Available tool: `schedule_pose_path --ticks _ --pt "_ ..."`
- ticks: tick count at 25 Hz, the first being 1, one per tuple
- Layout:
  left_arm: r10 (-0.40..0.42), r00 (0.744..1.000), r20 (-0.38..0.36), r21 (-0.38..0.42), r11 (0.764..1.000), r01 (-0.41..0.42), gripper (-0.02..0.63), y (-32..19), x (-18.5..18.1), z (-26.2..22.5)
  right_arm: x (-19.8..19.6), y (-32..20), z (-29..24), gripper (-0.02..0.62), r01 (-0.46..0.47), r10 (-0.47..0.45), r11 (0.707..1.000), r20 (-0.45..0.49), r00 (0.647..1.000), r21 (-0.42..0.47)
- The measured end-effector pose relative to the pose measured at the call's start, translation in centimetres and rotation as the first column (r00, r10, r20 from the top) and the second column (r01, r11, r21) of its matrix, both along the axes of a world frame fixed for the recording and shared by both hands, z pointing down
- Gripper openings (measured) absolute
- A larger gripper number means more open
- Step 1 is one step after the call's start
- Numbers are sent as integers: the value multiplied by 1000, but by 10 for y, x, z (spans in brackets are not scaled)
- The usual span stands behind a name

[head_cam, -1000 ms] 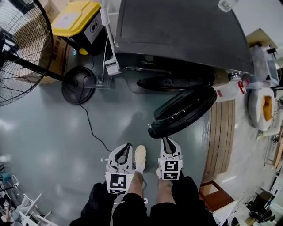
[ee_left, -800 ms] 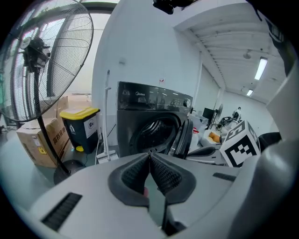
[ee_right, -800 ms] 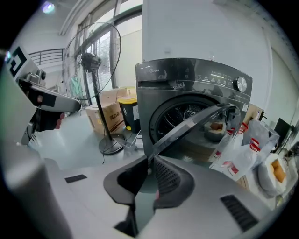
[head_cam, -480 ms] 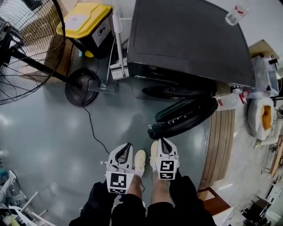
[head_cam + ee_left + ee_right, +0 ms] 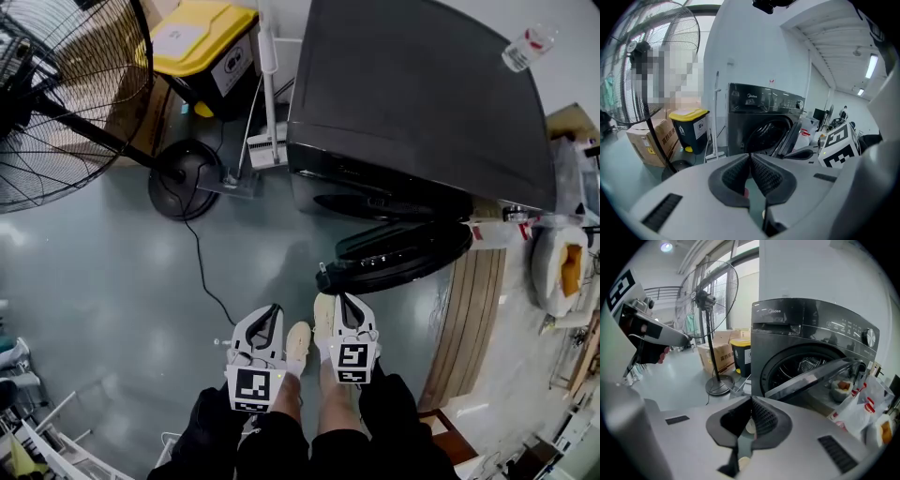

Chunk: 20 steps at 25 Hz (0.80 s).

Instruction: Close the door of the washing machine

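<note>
Door (image 5: 403, 258) hangs half open off the washing machine (image 5: 422, 94) front, its free edge just beyond the right tool (image 5: 347, 300), jaws pinched together and empty, likely for a blunt shove; left tool (image 5: 270, 314) likewise closed, empty, idle alongside.

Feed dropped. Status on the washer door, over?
Left gripper, right gripper shut, empty. Door open, just ahead of right gripper, no contact. Fan base off left, outside door's swing.
</note>
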<state>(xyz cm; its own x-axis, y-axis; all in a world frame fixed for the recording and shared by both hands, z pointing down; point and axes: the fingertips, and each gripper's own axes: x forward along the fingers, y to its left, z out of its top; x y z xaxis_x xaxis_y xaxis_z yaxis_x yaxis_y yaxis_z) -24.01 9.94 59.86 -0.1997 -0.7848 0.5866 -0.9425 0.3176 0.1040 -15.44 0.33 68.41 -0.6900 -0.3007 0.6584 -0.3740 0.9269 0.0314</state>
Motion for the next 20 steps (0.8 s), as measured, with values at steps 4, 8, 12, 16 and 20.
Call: schedule_pose_path --ticks 4,8,12,16,20 --pt "-37 999 4 -17 999 37 29 -5 -11 3 -14 -11 5 18 12 -12 1000 4 1000 -23" --pt "-81 997 6 -26 996 81 29 -12 -22 0 -17 -41 12 18 -42 42 999 -16 999 -24" --pt "-118 993 9 -28 993 119 29 -23 -32 0 -24 -68 13 18 -43 42 999 -12 999 -29" --pt "-142 990 6 -28 990 142 29 -38 -38 0 -39 -79 13 18 6 -6 1000 -13 1000 -21" --pt "-161 987 8 -23 987 161 29 -51 -44 -2 -50 -88 13 18 28 -28 999 -9 1000 -34"
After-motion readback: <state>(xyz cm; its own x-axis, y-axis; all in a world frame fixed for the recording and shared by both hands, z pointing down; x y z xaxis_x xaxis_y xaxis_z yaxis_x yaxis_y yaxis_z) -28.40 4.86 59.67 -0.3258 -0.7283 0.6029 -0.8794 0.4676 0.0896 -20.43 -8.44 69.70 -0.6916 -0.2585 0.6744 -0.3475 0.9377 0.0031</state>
